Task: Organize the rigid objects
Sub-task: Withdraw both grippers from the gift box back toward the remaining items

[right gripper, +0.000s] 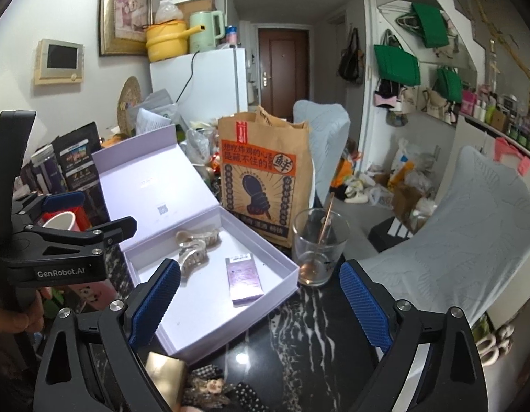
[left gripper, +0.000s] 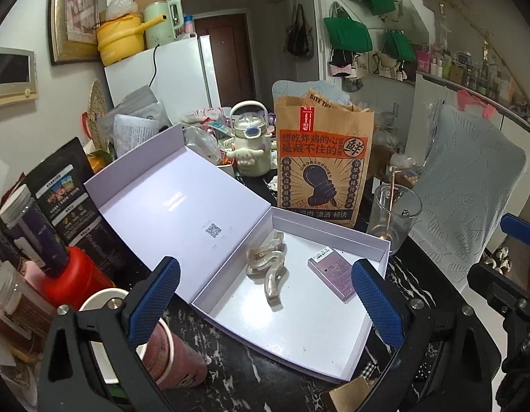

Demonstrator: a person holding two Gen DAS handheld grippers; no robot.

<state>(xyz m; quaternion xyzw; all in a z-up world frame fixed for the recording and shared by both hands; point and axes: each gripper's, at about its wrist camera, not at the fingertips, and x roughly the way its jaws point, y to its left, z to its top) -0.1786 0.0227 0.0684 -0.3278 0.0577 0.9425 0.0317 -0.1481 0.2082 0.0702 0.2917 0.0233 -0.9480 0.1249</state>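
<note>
1. Left gripper [left gripper: 265,295]: jaws spread wide, nothing between the pads, held above the near edge of the open lavender box [left gripper: 313,343].
2. Right gripper [right gripper: 261,305]: jaws likewise apart and empty, over the black marble table [right gripper: 299,336].
3. In the box tray: two translucent hair claws [left gripper: 268,267] touching each other, left of centre; small purple packet [left gripper: 333,273] lying flat to their right, apart.
4. Glass cup [right gripper: 316,243] with spoon stands just beside the box's right corner.

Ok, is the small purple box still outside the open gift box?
No, the small purple box lies flat inside the open gift box, beside the hair clips.
</note>
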